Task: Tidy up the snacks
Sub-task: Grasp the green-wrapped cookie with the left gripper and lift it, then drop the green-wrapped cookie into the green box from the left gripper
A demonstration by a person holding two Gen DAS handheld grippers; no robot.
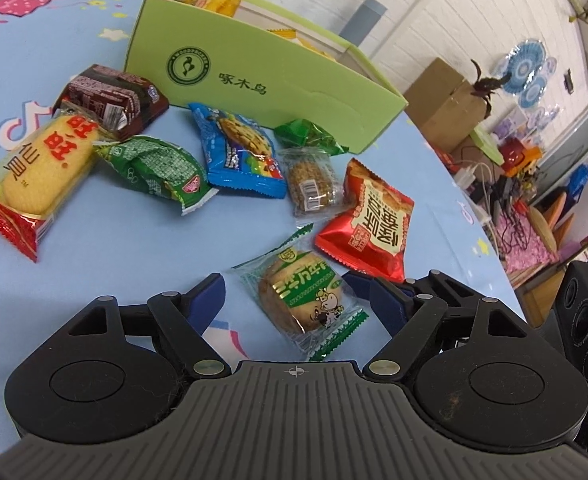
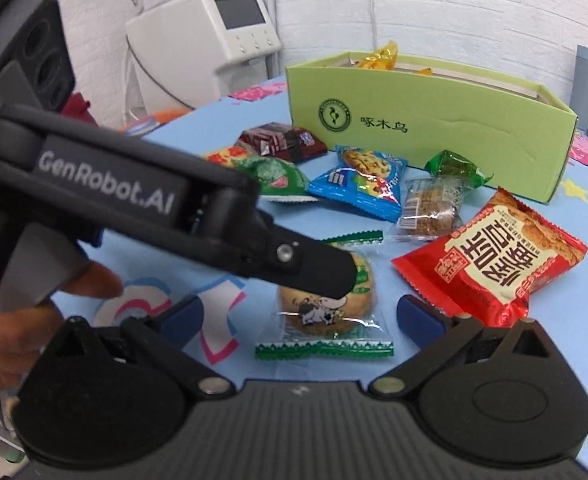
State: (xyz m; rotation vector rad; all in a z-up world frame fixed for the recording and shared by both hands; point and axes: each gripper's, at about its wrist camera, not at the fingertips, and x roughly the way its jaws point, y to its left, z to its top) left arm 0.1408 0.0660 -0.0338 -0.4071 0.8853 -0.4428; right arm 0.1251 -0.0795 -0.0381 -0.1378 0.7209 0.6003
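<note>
While both my grippers hover over the blue tablecloth [image 1: 114,248]:
left gripper [image 1: 294,296]: jaws apart, straddling the cow-print biscuit packet [image 1: 305,300]
right gripper [image 2: 297,316]: spread wide, gripping nothing
green box [image 2: 425,128]: further back

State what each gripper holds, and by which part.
Nothing is held. The round biscuit packet lies loose between the pads of the open left gripper; the right gripper is open too.

Snack packets [image 1: 166,172] before box [image 1: 254,80], more apparently inside, on table [image 1: 114,248]

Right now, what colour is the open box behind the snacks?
Light green, with a dark green round logo on its front wall; the box shows best in the right wrist view.
</note>
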